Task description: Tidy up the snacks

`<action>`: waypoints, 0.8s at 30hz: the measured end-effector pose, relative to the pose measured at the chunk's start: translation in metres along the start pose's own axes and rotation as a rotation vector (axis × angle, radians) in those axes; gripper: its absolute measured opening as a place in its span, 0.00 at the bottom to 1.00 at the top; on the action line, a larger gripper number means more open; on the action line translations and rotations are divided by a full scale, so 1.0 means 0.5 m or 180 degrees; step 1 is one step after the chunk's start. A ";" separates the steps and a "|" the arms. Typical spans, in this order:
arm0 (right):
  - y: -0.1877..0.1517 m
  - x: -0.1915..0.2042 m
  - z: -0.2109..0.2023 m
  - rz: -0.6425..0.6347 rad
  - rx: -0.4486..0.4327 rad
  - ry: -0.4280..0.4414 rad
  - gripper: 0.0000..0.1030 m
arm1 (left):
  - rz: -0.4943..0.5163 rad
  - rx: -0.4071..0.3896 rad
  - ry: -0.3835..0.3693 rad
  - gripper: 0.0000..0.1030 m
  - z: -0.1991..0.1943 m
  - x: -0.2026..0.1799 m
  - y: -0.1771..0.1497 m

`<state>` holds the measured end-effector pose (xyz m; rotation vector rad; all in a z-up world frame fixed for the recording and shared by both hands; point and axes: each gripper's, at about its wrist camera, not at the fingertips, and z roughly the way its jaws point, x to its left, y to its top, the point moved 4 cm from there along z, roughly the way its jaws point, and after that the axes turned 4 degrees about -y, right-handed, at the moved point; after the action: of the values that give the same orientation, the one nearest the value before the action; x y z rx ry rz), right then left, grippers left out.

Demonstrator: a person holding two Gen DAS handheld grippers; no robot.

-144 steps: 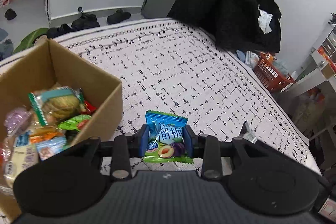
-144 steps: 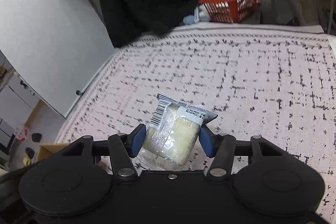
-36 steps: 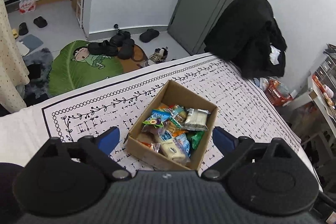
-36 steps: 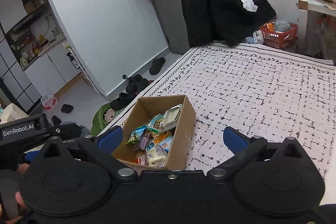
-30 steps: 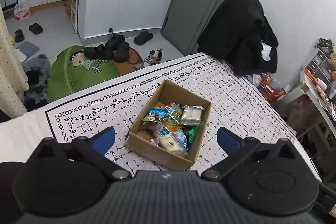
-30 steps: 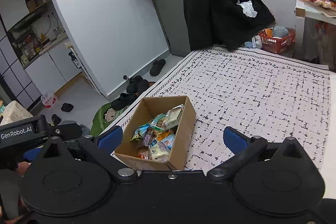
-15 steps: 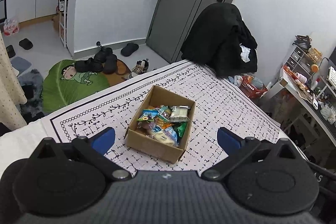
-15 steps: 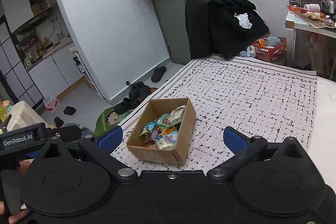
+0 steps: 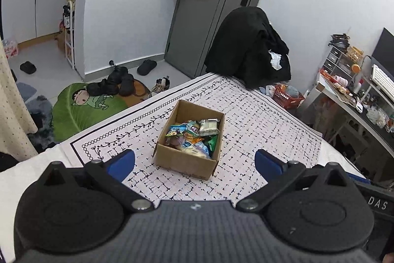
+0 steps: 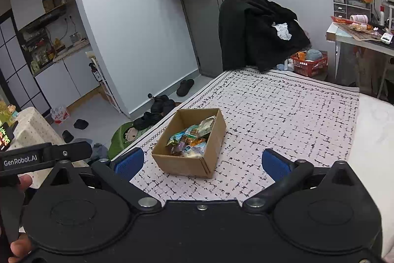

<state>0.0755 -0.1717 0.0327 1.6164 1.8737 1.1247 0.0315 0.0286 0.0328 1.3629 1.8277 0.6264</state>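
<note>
Jaws of both the left gripper [image 9: 194, 163] and right gripper [image 10: 203, 163] are being held spread, empty. Snacks [image 9: 193, 136] are being kept in the box [image 9: 189, 163] on the bed [image 9: 266, 130], straight ahead, well apart; neither gripper is judged nearer.

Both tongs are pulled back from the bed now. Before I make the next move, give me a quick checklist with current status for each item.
1. Left tongs empty and open: ok.
2. Right tongs empty and open: ok.
3. Cardboard box upright on the patterned bedspread: ok.
4. Snacks inside the box, none over the rim: ok.
5. No loose snack visible on the bedspread: ok in both views; the strip hidden behind the tongs, cannot tell.
6. Snacks sorted within the box: cannot tell, they lie in a mixed pile.
</note>
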 end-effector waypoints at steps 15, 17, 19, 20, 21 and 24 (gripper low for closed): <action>-0.047 -0.009 -0.069 -0.0063 0.0010 0.0035 1.00 | 0.0288 -0.0105 -0.0125 1.00 -0.080 -0.001 -0.051; -0.052 -0.011 -0.079 -0.0064 -0.0042 0.0012 1.00 | 0.0323 -0.0112 -0.0130 1.00 -0.087 0.000 -0.058; -0.055 -0.014 -0.084 -0.0053 -0.0065 -0.0031 1.00 | 0.0329 -0.0111 -0.0171 1.00 -0.087 0.001 -0.061; -0.056 -0.015 -0.087 -0.0049 -0.0072 -0.0039 1.00 | 0.0333 -0.0099 -0.0166 1.00 -0.087 0.001 -0.064; -0.057 -0.017 -0.089 -0.0046 -0.0075 -0.0034 1.00 | 0.0340 -0.0100 -0.0148 1.00 -0.089 0.001 -0.065; -0.062 -0.018 -0.094 -0.0046 -0.0075 -0.0026 1.00 | 0.0353 -0.0127 -0.0156 1.00 -0.096 0.002 -0.069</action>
<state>0.0232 -0.1946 0.0341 1.5898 1.8572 1.1282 -0.0273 0.0213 0.0350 1.4478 1.7014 0.6776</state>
